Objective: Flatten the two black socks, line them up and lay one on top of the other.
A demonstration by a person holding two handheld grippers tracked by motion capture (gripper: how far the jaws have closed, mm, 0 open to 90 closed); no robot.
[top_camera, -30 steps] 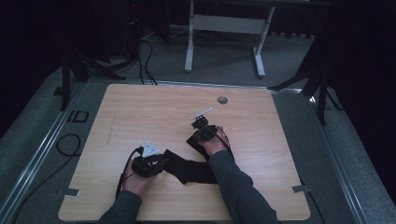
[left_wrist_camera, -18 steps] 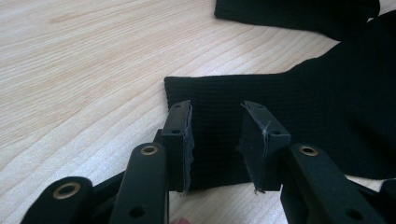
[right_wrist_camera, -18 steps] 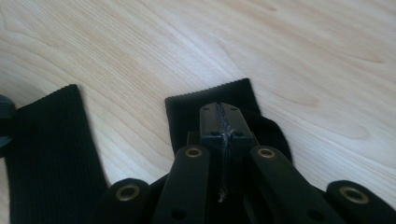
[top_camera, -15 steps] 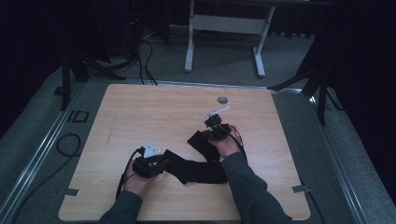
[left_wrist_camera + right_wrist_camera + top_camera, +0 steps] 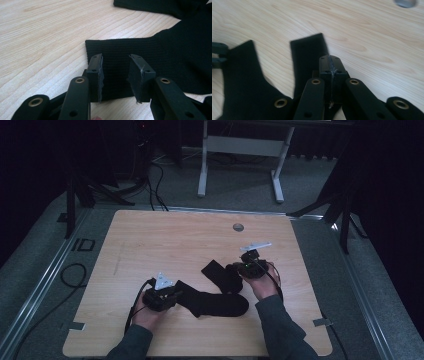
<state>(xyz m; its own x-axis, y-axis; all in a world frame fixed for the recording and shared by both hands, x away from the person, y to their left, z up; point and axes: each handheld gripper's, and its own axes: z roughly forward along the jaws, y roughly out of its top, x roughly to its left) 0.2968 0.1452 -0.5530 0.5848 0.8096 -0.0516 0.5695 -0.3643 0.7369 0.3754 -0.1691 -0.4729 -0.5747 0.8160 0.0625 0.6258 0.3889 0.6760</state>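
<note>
Wooden surface (image 5: 150, 240) seen from above, with a small round metal insert (image 5: 238, 227) near its far edge. Two black socks lie near the front edge: one sock (image 5: 212, 302) stretched between the hands, a second sock (image 5: 222, 276) crossing it at an angle. The left claw (image 5: 172, 296) rests at the first sock's left end; the right claw (image 5: 235, 270) meets the second sock. Cables (image 5: 150, 180) run across the floor (image 5: 240, 185) beyond.

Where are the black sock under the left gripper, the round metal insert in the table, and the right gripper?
black sock (image 5: 120, 53): left gripper view, ribbed cuff.
metal insert (image 5: 238, 227): high view, its centre.
right gripper (image 5: 331, 65): right gripper view, between its shut fingers.
</note>
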